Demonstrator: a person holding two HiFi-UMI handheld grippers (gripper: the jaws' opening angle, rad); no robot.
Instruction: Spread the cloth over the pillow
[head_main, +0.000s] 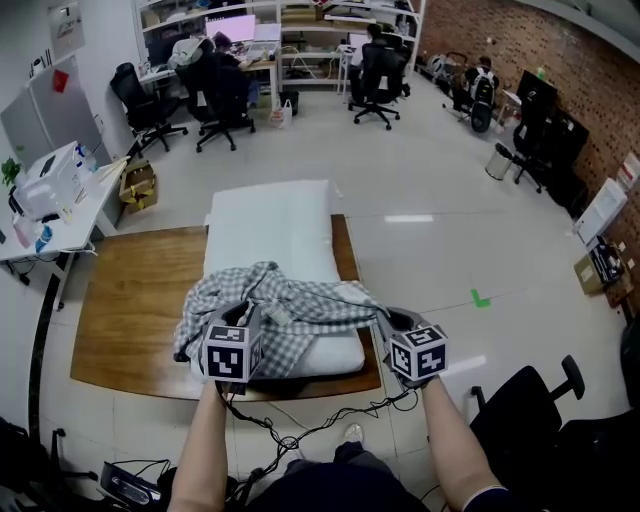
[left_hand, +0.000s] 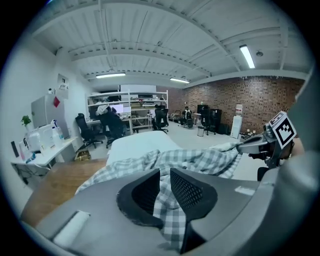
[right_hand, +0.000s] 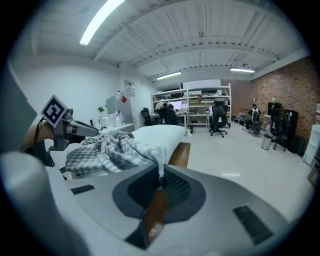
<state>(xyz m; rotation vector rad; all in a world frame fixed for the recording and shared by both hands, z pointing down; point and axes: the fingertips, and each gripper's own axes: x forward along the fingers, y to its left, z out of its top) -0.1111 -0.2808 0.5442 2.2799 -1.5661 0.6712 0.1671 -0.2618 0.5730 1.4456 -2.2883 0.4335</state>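
Looking steeply down from the head view, we see a white pillow (head_main: 275, 225) lying lengthwise on a low wooden platform (head_main: 125, 310) on a pale tiled floor. The checked grey-and-white cloth (head_main: 290, 300) sits bunched & crumpled over the near end of the pillow; the far half of the pillow is bare. Two bare forearms reach in from the bottom edge, each w/ a gripper carrying a marker cube. The left gripper (head_main: 248, 320) is at the cloth's near-left part, the right gripper (head_main: 385, 322) at its near-right edge, where a fold is drawn out toward it. In the left gripper view, we see its jaws standing a little apart w/ a strip of the cloth hanging down through the gap, not clearly pinched. In the right gripper view, its jaws are closed together on a corner of the cloth, which rises taut from the tips back to the heap. Black cables (head_main: 300, 430) trail on the floor by the person's feet. In the bkgd: desks w/ monitors, seated people, several black office chairs (head_main: 150, 105), and a brick wall at right.
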